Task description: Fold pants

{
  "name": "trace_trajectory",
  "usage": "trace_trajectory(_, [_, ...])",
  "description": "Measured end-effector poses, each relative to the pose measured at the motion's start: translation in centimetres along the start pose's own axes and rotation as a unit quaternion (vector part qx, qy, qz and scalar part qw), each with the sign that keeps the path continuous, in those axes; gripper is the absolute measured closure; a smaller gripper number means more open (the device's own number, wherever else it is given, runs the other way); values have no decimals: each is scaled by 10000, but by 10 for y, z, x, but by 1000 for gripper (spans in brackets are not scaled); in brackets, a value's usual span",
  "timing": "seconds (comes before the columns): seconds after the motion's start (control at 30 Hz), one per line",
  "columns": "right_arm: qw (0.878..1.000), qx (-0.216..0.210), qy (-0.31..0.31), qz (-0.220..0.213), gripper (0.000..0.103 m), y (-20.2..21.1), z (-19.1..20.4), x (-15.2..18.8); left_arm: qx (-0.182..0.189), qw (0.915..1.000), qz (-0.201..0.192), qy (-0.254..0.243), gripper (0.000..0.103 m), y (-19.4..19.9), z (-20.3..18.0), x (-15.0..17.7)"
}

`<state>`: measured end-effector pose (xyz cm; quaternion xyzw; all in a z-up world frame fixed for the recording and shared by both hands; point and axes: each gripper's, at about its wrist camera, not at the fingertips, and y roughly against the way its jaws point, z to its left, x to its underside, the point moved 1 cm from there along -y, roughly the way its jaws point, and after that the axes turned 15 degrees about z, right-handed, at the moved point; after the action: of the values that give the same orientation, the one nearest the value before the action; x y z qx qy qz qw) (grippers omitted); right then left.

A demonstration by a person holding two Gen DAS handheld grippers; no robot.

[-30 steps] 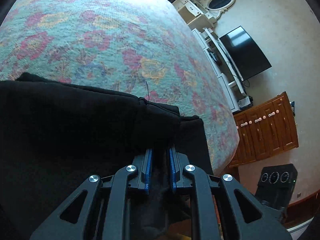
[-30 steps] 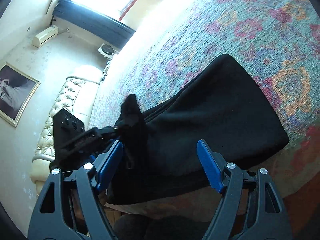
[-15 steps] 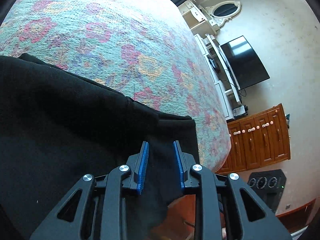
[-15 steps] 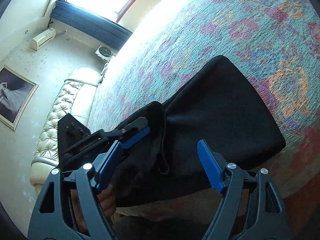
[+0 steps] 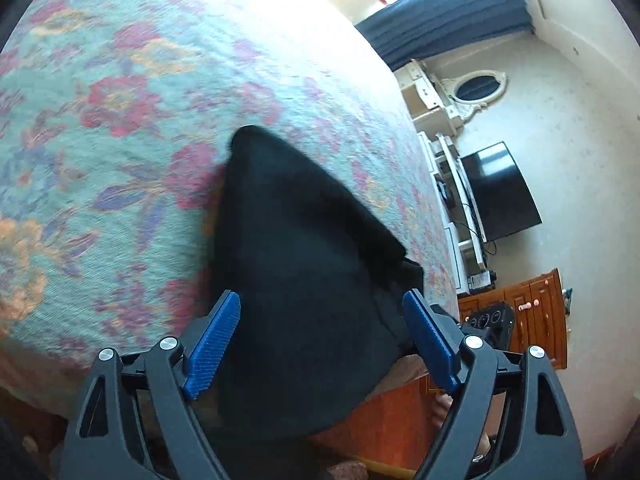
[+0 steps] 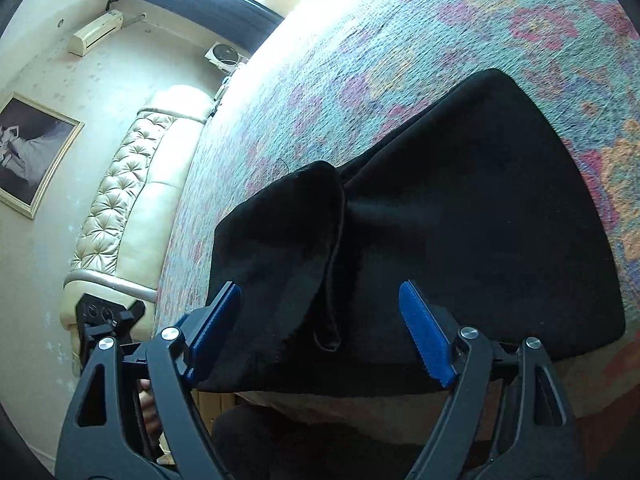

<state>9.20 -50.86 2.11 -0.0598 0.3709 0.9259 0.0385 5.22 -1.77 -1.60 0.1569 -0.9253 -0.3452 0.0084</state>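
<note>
Black pants (image 6: pixel 460 216) lie folded at the near edge of a floral bedspread (image 5: pixel 120 120), just beyond two wide-open, empty grippers. The left gripper (image 5: pixel 320 344), its jaws just sprung apart, has apparently released the fabric; the right gripper (image 6: pixel 320 332) hovers, a flap at its eleven o'clock.

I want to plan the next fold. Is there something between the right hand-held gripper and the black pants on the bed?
Nothing visible. The right hand-held gripper is open just above the pants, which lie alone on the flowered bedspread.
</note>
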Motion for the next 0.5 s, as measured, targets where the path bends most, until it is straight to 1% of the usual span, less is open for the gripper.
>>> trace_trajectory(0.03, [10000, -26, 18, 74, 23, -6, 1, -3, -6, 9999, 27, 163, 21, 2, 14, 2])
trace_trajectory(0.13, [9995, -61, 31, 299, 32, -21, 4, -10, 44, 9983, 158, 562, 21, -4, 42, 6])
trace_trajectory(0.23, [9984, -145, 99, 535, 39, -33, 5, -19, 245, 9941, 493, 930, 19, -19, 59, 4])
trace_trajectory(0.3, [9978, -157, 155, 623, 39, -40, 9, -22, 285, 9939, 468, 956, 17, -25, 61, 4])
trace_trajectory(0.33, [9975, -148, 181, 662, 41, -42, 10, -22, 249, 9946, 451, 906, 16, -26, 60, 5])
trace_trajectory(0.37, [9971, -143, 203, 720, 53, -46, 12, -23, 217, 9950, 444, 863, 15, -26, 59, 5])
trace_trajectory(0.4, [9963, -135, 204, 820, 60, -52, 13, -23, 192, 9954, 443, 833, 15, -27, 57, 5])
trace_trajectory(0.43, [9958, -67, 206, 892, 74, -55, 12, -21, 179, 9955, 446, 821, 15, -28, 56, 4])
trace_trajectory(0.47, [9955, -55, 215, 926, 80, -58, 12, -21, 184, 9954, 439, 830, 15, -29, 53, 4])
trace_trajectory(0.5, [9954, -64, 213, 928, 81, -58, 12, -21, 204, 9952, 424, 857, 15, -31, 51, 3])
